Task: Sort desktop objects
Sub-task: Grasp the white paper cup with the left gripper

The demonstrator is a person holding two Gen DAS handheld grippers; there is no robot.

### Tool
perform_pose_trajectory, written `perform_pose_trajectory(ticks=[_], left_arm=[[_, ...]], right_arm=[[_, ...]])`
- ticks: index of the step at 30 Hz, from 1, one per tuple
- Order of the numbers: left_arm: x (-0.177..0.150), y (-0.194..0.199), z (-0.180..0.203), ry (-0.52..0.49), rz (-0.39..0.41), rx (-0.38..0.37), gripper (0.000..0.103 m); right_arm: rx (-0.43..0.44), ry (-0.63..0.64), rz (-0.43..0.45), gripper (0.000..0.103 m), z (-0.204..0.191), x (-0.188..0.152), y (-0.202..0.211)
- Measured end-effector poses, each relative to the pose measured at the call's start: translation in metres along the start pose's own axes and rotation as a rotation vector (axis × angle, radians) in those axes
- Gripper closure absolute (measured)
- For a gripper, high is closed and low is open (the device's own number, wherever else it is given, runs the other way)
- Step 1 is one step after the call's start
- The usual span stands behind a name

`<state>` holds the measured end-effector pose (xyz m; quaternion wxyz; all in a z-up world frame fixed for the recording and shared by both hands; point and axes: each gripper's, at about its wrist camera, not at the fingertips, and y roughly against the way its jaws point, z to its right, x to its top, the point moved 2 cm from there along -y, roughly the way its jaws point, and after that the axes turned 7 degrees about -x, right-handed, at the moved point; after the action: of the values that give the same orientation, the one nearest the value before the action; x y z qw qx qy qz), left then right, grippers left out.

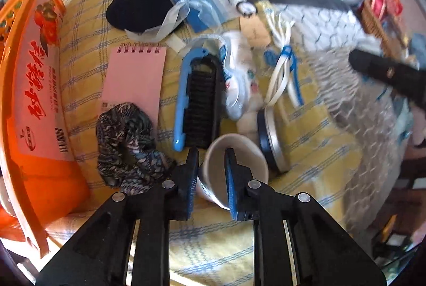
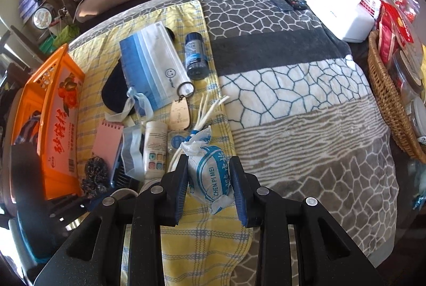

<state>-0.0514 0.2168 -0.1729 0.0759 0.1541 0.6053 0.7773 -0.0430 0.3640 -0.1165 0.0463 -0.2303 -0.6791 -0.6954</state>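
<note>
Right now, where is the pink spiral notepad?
In the left wrist view, the pink spiral notepad lies left of centre, between the orange basket and blue brush, touching the patterned scrunchie.

- A basket (image 1: 32,27) is set at the left edge of the worktop (image 2: 306,110).
- A notepad (image 1: 135,78) is laid right of the basket, with a scrunchie (image 1: 127,147) overlapping its near corner.
- A brush (image 1: 197,99) is placed right of the notepad.
- A paper cup (image 1: 237,163) is found just before the brush.
- A bottle (image 2: 195,55) is laid right of a zip pouch (image 2: 154,64).
</note>
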Motion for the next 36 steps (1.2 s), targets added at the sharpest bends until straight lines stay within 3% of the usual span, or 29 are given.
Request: perform_pose_trajectory(ticks=[2,3,6,20,23,26,29,31,33,36], left_arm=[[-0.003,-0.002,0.0,-0.006,-0.014,-0.016,0.087],[-0.004,-0.001,0.001,-0.012,-0.006,-0.009,0.093],[-0.004,0.011,0.002,-0.018,0.029,-0.009,0.095],[-0.003,0.09,-0.018,-0.029,0.234,0.005,0.096],[-0.003,0.09,-0.029,-0.009,0.22,-0.015,0.096],[-0.002,0.078,-0.03,0.003,0.171,-0.08,0.095],[-0.002,0.066,-0.023,-0.007,0.148,-0.118,0.085],[-0.001,0.056,-0.016,-0.008,0.123,-0.099,0.066],[0.0,0.05,-0.013,0.005,0.116,-0.096,0.059],[0.0,0.042,-0.008,-0.006,0.108,-0.089,0.059]], right_arm=[[-0.002,0.006,-0.002,0.072,-0.002,0.0,0.0],[-0.003,0.007,-0.001,0.072,-0.002,0.0,0.0],[0.001,0.003,0.003,0.072,-0.002,0.0,0.001],[0.022,-0.001,0.065,0.072,-0.02,0.004,0.015],[0.018,0.002,0.078,0.072,-0.023,0.005,0.017],[0.001,0.005,0.075,0.072,-0.023,0.004,0.016],[-0.011,0.001,0.072,0.072,-0.02,0.004,0.014],[-0.015,-0.004,0.071,0.072,-0.017,0.003,0.014],[-0.019,-0.003,0.068,0.072,-0.016,0.003,0.013],[-0.026,0.001,0.065,0.072,-0.013,0.003,0.012]])
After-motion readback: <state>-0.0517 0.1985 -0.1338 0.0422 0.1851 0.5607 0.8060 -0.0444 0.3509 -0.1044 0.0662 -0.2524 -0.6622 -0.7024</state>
